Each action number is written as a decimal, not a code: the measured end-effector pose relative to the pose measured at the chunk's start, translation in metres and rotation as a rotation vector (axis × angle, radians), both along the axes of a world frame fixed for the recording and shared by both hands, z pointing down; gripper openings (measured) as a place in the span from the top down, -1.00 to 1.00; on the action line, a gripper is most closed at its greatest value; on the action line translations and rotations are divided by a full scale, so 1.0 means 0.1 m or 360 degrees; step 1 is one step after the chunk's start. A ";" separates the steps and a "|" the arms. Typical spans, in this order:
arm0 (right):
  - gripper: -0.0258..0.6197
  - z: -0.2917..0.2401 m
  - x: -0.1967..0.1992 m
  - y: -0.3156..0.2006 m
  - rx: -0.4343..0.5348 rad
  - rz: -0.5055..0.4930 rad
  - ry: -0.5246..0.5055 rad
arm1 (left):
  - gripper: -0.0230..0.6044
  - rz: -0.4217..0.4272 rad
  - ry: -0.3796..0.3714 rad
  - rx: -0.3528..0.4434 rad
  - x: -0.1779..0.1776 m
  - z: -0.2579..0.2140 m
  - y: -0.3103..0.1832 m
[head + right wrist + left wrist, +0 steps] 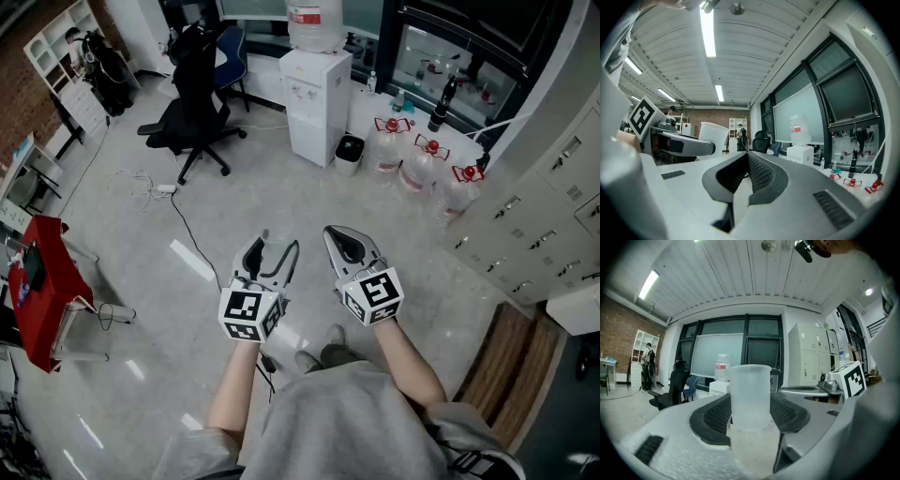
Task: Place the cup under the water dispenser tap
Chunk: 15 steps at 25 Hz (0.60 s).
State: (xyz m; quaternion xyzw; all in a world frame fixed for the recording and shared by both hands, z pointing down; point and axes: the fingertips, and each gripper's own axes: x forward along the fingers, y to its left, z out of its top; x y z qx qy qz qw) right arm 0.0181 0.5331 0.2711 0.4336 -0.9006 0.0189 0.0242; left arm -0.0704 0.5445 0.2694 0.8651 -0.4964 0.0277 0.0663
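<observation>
My left gripper [750, 401] is shut on a translucent plastic cup [750, 385], which stands upright between the two black pads. In the head view this left gripper [277, 247] is held low in front of the person's body. The right gripper [334, 234] is beside it, jaws shut with nothing between them; its own view shows the right gripper [748, 157] with pads meeting at the tips. The white water dispenser [315, 103] with a bottle on top stands across the floor, well ahead of both grippers. From the right gripper view the cup [712, 135] shows at the left.
A black office chair [192, 117] stands left of the dispenser, and a small bin [349, 152] and several water jugs [418, 161] to its right. Grey lockers [539, 216] line the right side. A cable [178, 214] trails over the floor; a red cart [42, 281] is at left.
</observation>
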 end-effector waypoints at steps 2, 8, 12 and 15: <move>0.89 -0.01 -0.07 0.10 0.0002 0.0008 -0.0005 | 0.10 -0.0012 0.0016 0.0009 -0.10 0.00 0.09; 0.89 0.01 -0.17 0.27 -0.0021 -0.0004 -0.0022 | 0.10 -0.0042 0.0069 0.0021 -0.24 0.01 0.26; 0.89 0.01 -0.18 0.25 -0.0036 0.0018 -0.0059 | 0.10 -0.0036 0.0086 0.0026 -0.27 0.05 0.28; 0.89 0.06 -0.22 0.20 -0.0047 0.0002 -0.0062 | 0.10 -0.0035 0.0086 0.0028 -0.31 0.09 0.22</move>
